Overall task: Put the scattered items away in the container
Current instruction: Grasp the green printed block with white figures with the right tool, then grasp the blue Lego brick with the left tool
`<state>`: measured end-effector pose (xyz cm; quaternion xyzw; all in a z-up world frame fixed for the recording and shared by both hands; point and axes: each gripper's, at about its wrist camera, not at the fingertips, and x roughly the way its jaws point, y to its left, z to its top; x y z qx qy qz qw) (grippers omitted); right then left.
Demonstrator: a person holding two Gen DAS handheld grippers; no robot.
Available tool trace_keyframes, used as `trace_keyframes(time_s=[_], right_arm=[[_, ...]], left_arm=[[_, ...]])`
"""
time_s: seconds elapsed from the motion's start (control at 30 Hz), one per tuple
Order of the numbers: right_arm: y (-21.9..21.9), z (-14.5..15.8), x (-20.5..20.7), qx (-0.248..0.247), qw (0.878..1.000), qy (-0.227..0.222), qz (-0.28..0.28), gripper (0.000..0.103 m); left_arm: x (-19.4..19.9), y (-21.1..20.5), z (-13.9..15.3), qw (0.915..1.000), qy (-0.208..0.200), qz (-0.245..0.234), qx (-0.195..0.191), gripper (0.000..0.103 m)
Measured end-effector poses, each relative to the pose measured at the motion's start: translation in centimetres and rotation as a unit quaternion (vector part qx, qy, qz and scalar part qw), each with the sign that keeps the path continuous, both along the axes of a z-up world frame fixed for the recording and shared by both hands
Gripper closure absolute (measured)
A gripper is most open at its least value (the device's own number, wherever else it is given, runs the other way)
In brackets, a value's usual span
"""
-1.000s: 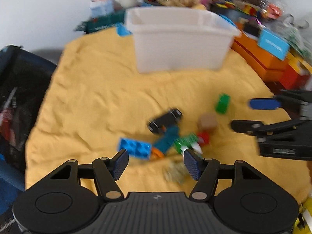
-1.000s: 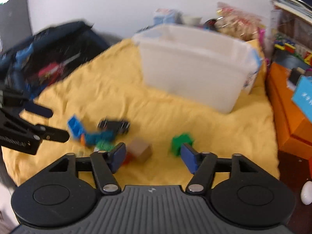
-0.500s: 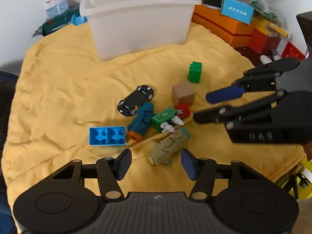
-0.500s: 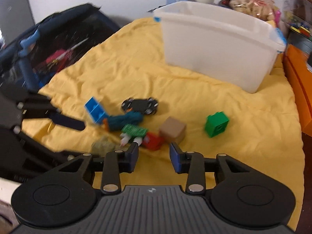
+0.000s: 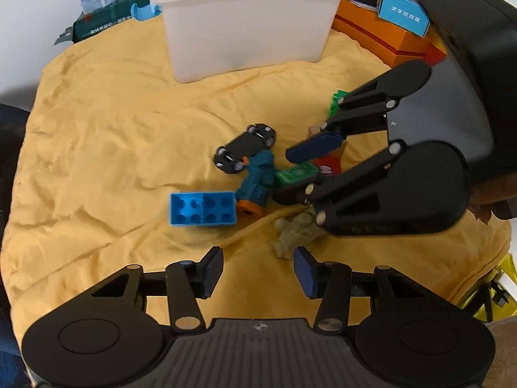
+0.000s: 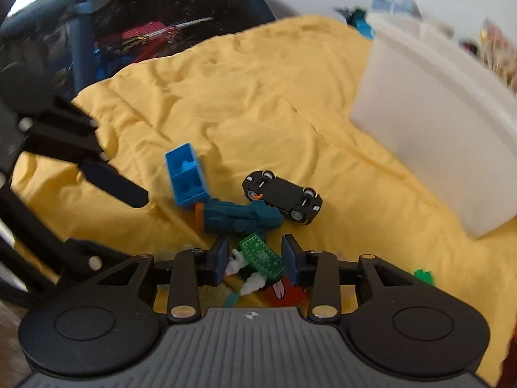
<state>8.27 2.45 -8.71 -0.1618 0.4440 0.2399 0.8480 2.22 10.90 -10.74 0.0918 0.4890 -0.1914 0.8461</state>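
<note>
Toys lie scattered on a yellow cloth (image 5: 106, 135): a blue brick (image 5: 202, 208), a teal toy (image 5: 257, 182), an upturned black car (image 5: 245, 148), a green flat toy (image 5: 295, 174), a red piece (image 5: 328, 165) and an olive train (image 5: 295, 232). The white bin (image 5: 245, 29) stands behind them. My left gripper (image 5: 258, 271) is open and empty, just in front of the olive train. My right gripper (image 6: 255, 258) is open with its fingers on either side of the green flat toy (image 6: 261, 255); whether they touch it is unclear. It also shows in the left wrist view (image 5: 300, 174).
Orange boxes (image 5: 387, 35) and clutter stand to the right of the bin. A green box (image 5: 103, 24) lies behind the cloth at the left. A dark bag (image 6: 129, 32) sits off the cloth's left side. A green brick (image 5: 337, 100) is partly hidden behind the right gripper.
My right gripper has moved in low over the toy pile and its fingers have narrowed around the green flat toy. My left gripper has narrowed a little and come closer to the toys.
</note>
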Motion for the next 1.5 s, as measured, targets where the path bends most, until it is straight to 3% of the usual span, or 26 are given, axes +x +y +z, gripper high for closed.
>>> trace_keyframes(time_s=[0.07,0.27,0.43,0.53,0.63,0.77,0.97,1.17,1.27,1.4,1.5], right_arm=[[-0.3,0.5,0.0,0.013,1.0,0.006,-0.015,0.075],[-3.6,3.6,-2.0,0.107,0.99,0.029,-0.084,0.075],[-8.8,3.6,-4.2,0.202,0.959,0.091,-0.179,0.075],[-11.0,2.2,-5.6,0.224,0.943,0.118,-0.216,0.075],[-12.1,0.9,-6.4,0.227,0.935,0.131,-0.238,0.075],[-12.3,0.2,-6.6,0.228,0.934,0.133,-0.239,0.075],[-12.2,-0.6,-6.1,0.257,0.93,0.137,-0.226,0.075],[-13.8,-0.5,-6.4,0.237,0.935,0.096,-0.247,0.07],[-15.4,0.4,-7.2,0.242,0.932,0.079,-0.257,0.061],[-14.5,1.9,-8.6,0.196,0.955,0.062,-0.214,0.058],[-12.5,2.1,-9.0,0.174,0.965,0.061,-0.186,0.055]], left_arm=[[0.3,0.4,0.2,0.9999,-0.008,0.005,0.005,0.051],[3.1,2.4,1.6,0.999,-0.034,0.026,0.005,0.051],[6.4,2.7,2.1,0.998,-0.062,0.009,0.014,0.051],[8.2,2.3,0.9,0.9979,-0.051,0.005,0.039,0.051],[8.0,2.2,-0.7,0.9984,-0.009,-0.013,0.054,0.071],[4.0,2.3,-0.6,0.9988,-0.004,-0.028,0.041,0.07],[-0.7,2.5,-0.9,0.9996,-0.004,-0.003,0.029,0.07],[-2.5,4.3,2.7,0.9972,-0.054,0.051,-0.011,0.069],[-3.3,4.3,4.0,0.9966,-0.044,0.066,-0.025,0.064],[-5.4,3.4,2.9,0.9965,-0.01,0.081,-0.02,0.064],[-6.3,3.0,1.5,0.9935,0.012,0.111,-0.023,0.064]])
